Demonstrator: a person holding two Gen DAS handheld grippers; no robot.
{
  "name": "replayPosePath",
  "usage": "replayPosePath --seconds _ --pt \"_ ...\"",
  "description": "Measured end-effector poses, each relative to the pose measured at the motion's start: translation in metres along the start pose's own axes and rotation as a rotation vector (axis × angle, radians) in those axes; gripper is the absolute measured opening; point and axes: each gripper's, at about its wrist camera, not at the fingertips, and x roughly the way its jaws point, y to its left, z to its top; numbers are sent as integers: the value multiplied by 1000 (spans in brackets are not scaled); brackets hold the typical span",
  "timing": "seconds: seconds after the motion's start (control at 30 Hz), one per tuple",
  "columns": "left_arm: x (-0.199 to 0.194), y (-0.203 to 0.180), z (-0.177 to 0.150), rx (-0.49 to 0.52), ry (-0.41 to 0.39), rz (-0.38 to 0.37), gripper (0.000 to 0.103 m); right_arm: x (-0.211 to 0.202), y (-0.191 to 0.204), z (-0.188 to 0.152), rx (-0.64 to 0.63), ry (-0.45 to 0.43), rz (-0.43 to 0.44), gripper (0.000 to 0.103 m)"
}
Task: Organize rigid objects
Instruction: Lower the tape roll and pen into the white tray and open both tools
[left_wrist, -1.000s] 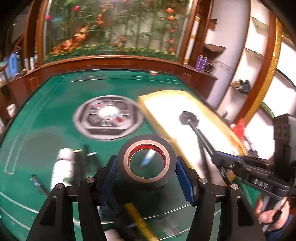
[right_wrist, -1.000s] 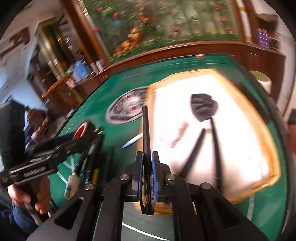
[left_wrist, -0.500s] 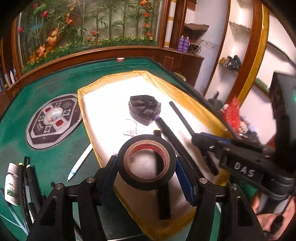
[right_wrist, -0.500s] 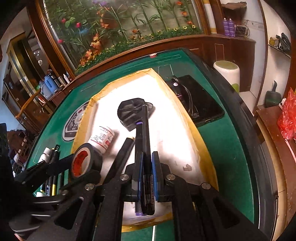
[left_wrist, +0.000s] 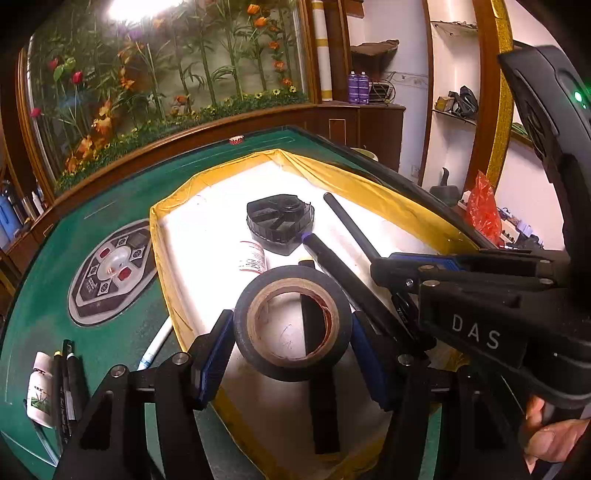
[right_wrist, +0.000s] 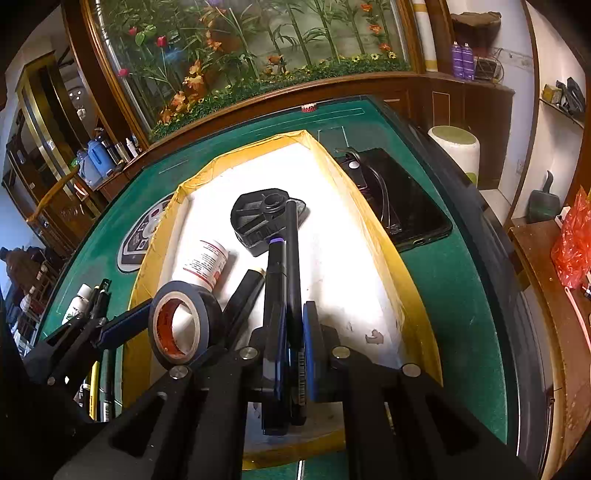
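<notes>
The bench (right_wrist: 461, 280) is the largest thing — a flat top of green felt with a dark rounded rim and an octagonal control panel (left_wrist: 110, 271) set into its middle. On its right half lies a shallow rectangular tray (right_wrist: 391, 258), white inside, its edges wrapped in glossy yellow tape. Just right of the tray rests a flat black tablet-like slab (right_wrist: 410, 206).

Inside the tray, toward the far end, sits one black moulded plastic piece (left_wrist: 280, 221) with ribs and a round hub, roughly heart-shaped. Near it one small white cylindrical bottle with a red-printed label (right_wrist: 205, 264) lies on its side. Black marker-like sticks (right_wrist: 242, 299) lie lengthwise in the tray; I count at least two loose ones.

The left hand-held gripper (left_wrist: 291, 360) is tilted downward over the near left part of the tray, its blue pads pressed on one roll of black tape (left_wrist: 291, 321) with a tan cardboard core, held upright and clear of the tray floor. The right hand-held gripper (right_wrist: 294, 350), also angled down over the tray, is clamped tight on one slim black pen (right_wrist: 293, 266), whose tip reaches the plastic piece. A hand (left_wrist: 550, 435) grips its handle.

On the felt at near left lie one more white bottle (left_wrist: 40, 391) and a few dark pens (left_wrist: 66, 384) — a white pen (left_wrist: 157, 343) lies beside the tray
</notes>
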Motion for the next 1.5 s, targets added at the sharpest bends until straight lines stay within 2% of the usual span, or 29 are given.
replayPosePath --seconds 0.7,1.1,1.3,1.5 --pt "-1 -2 -1 9 -10 5 66 2 2 0 -5 1 -18 9" --pt "-8 -4 0 10 -29 8 73 0 0 -2 13 -6 -17 9" --pt "-20 -3 -1 7 -36 -8 73 -11 -1 -4 40 -23 -5 20" --pt "-49 3 -3 -25 -54 -80 76 -37 6 -4 49 -81 22 27"
